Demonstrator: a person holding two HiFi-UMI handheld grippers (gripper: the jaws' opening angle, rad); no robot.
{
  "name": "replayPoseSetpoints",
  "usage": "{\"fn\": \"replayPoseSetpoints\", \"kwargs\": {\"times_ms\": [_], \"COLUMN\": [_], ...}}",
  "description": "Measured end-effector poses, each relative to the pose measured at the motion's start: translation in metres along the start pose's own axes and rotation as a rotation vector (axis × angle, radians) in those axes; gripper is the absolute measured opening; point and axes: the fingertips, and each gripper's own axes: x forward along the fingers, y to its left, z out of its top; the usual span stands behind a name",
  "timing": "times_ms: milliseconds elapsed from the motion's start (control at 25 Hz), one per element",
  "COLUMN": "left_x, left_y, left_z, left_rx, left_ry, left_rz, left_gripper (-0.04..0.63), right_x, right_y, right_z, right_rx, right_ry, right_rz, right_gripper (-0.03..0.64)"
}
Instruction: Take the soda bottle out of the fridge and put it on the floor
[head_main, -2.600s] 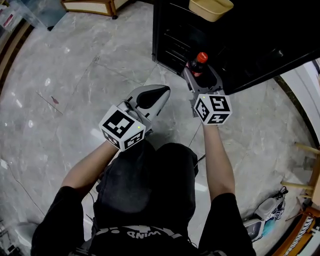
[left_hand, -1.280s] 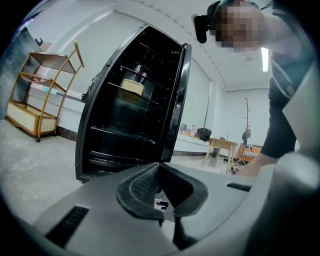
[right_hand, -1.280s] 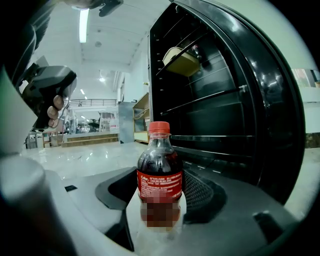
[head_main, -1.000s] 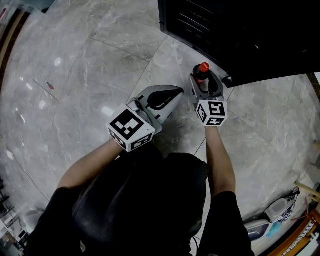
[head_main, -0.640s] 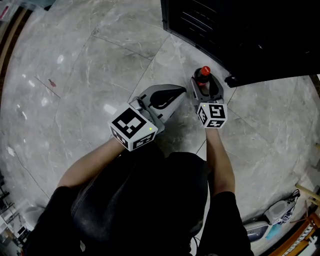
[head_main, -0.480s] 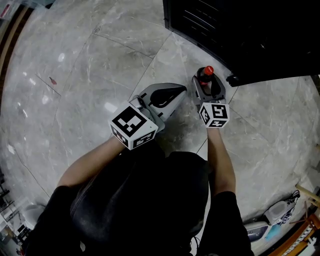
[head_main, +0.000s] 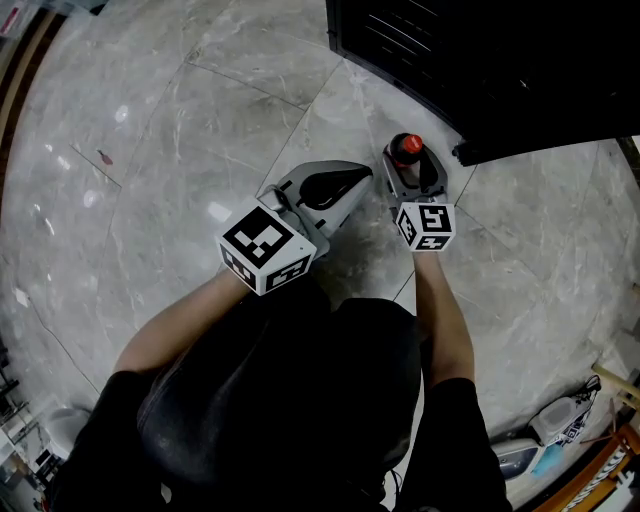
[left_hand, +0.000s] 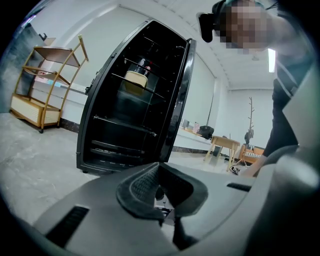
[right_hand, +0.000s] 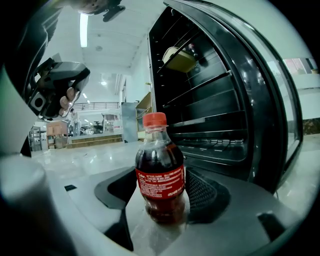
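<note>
Over marble floor beside the fridge, the right gripper clasps a soda bottle, red label illegible.

The black fridge stands open just ahead and to the right, its lower edge near the right tongs, so that side is blocked. The soda bottle stands upright between those jaws and fills their gap. The left tongs hang just beside on the left, leaving only a narrow strip of floor between the two; further left and ahead-left the marble lies wide open, and the person's knees close off the space behind.
</note>
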Motion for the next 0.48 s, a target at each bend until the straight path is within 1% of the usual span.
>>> {"fn": "replayPoseSetpoints", "kwargs": {"times_ms": [200, 480], "left_x": [-0.0004, -0.0008], "left_y": [-0.0027, -0.0037], "left_z": [-0.0047, -0.0056], "left_rx": [-0.006, -0.014], "left_ry": [0.005, 0.002], "left_rz": [-0.006, -0.01], "left_gripper": [0.006, 0.006], "right_x": [0.0006, -0.0028], "right_y": [-0.0012, -0.0001], "right_z": [-0.0093, -0.0028], "right_rx": [0.025, 0.006], "right_ry": [0.025, 0.031], "right_rz": [-0.02, -0.014], "right_gripper": [0.305, 0.314]}}
